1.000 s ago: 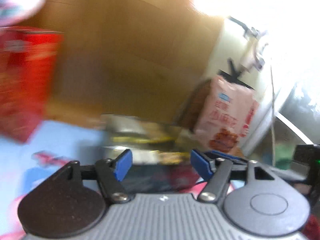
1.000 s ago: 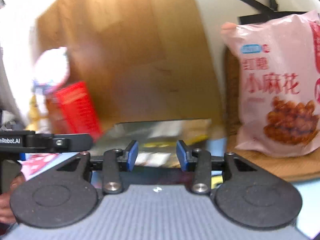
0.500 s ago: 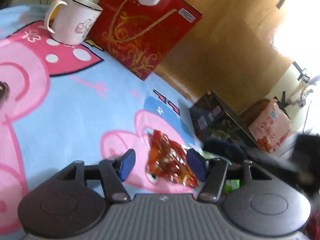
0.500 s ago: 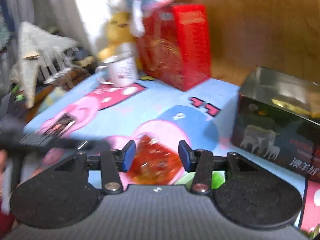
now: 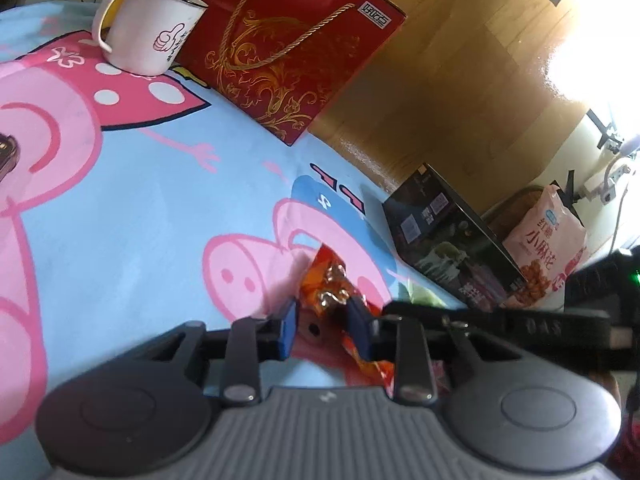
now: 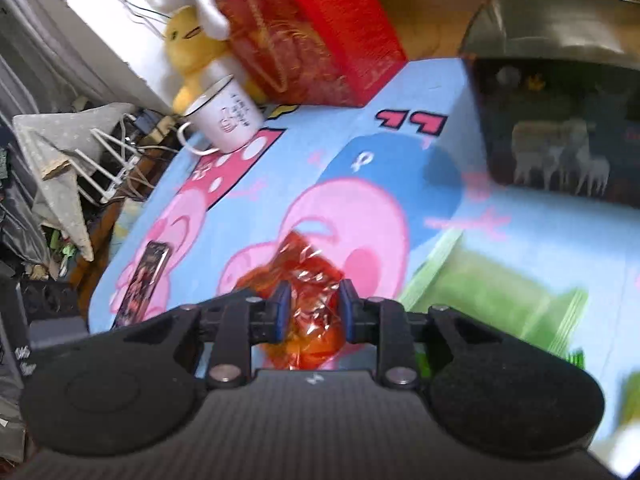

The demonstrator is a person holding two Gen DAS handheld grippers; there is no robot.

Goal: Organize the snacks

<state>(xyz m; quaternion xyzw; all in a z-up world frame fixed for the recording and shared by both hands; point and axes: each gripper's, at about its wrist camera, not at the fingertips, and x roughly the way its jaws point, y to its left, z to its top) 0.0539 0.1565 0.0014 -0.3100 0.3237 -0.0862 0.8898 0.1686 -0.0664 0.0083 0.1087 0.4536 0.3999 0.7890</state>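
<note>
An orange-red foil snack packet (image 5: 329, 284) lies on the cartoon-pig cloth (image 5: 140, 208). Both grippers are at it. My left gripper (image 5: 322, 324) has its blue pads on either side of the packet's near end; the jaws are narrow but a gap shows beside the foil. My right gripper (image 6: 312, 312) is closed in on the same packet (image 6: 308, 280), its pads pressing the crinkled foil from both sides. The right gripper's black body crosses the right of the left wrist view (image 5: 500, 320).
A dark box (image 5: 452, 248) and a pink snack bag (image 5: 548, 240) stand at the right. A red gift box (image 5: 296, 52) and white mug (image 5: 152, 36) stand at the back. A dark flat packet (image 6: 144, 280) lies near the cloth's left edge.
Both grippers swung down from facing the boxes to the cloth. Both have narrowed their jaws around the orange packet, which lay free between open jaws half a second ago.
</note>
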